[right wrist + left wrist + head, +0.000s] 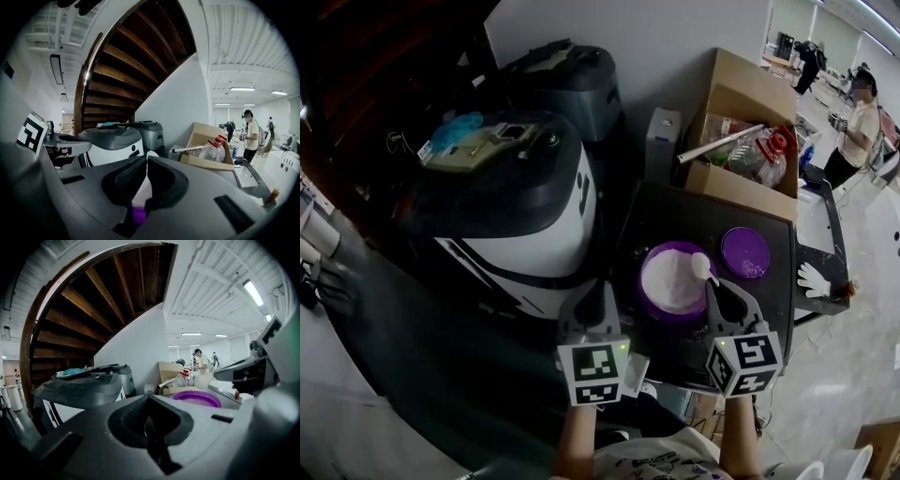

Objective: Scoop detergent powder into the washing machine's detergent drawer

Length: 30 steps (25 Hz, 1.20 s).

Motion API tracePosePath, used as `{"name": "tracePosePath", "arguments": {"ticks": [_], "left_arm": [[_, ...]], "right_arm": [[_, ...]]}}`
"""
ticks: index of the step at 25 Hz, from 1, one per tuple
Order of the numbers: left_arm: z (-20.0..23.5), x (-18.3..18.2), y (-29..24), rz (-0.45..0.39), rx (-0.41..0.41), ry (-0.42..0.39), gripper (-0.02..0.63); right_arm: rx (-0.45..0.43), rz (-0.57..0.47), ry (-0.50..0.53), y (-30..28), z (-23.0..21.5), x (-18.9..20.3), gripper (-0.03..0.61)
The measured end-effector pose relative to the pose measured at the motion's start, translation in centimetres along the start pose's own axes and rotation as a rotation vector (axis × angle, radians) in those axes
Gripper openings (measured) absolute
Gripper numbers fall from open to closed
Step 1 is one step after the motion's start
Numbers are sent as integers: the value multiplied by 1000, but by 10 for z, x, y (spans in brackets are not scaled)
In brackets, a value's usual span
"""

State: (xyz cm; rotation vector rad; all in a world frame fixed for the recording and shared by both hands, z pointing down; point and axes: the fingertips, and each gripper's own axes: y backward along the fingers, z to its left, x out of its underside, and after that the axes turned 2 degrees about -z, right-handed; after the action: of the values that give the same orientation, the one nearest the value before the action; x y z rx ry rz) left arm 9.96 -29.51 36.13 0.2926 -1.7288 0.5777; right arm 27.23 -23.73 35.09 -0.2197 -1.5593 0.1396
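Note:
A purple tub [649, 302] of white detergent powder stands open on a dark table [778, 281], with its purple lid [744, 251] lying to the right. My right gripper [711, 283] is shut on the handle of a white scoop [700, 267], whose bowl hovers over the tub's right rim. In the right gripper view the white handle [142, 190] shows between the jaws, with the purple tub [137, 216] below. My left gripper [602, 291] hangs left of the tub, shut and empty. The left gripper view shows the tub [197, 398] ahead and the right gripper [246, 373] beside it.
A white and dark machine [520, 202] stands left of the table, with a grey one [572, 84] behind it. At the back sits a cardboard box [750, 103] holding a plastic bottle [759, 155]. A white glove [813, 278] lies at the right. A person [858, 122] stands far right.

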Motion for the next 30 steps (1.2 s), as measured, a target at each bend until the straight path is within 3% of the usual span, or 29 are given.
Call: {"name": "tracePosePath", "arguments": {"ticks": [12, 21, 30], "left_arm": [[-8, 7, -19, 33, 20, -8, 2], [-11, 10, -23, 44, 25, -4, 2], [-7, 19, -23, 65, 13, 3, 2]], "right_arm": [[-126, 268, 119, -22, -1, 31, 18], [-216, 394, 104, -32, -1, 40, 18], [-299, 513, 187, -40, 5, 52, 18]]}}
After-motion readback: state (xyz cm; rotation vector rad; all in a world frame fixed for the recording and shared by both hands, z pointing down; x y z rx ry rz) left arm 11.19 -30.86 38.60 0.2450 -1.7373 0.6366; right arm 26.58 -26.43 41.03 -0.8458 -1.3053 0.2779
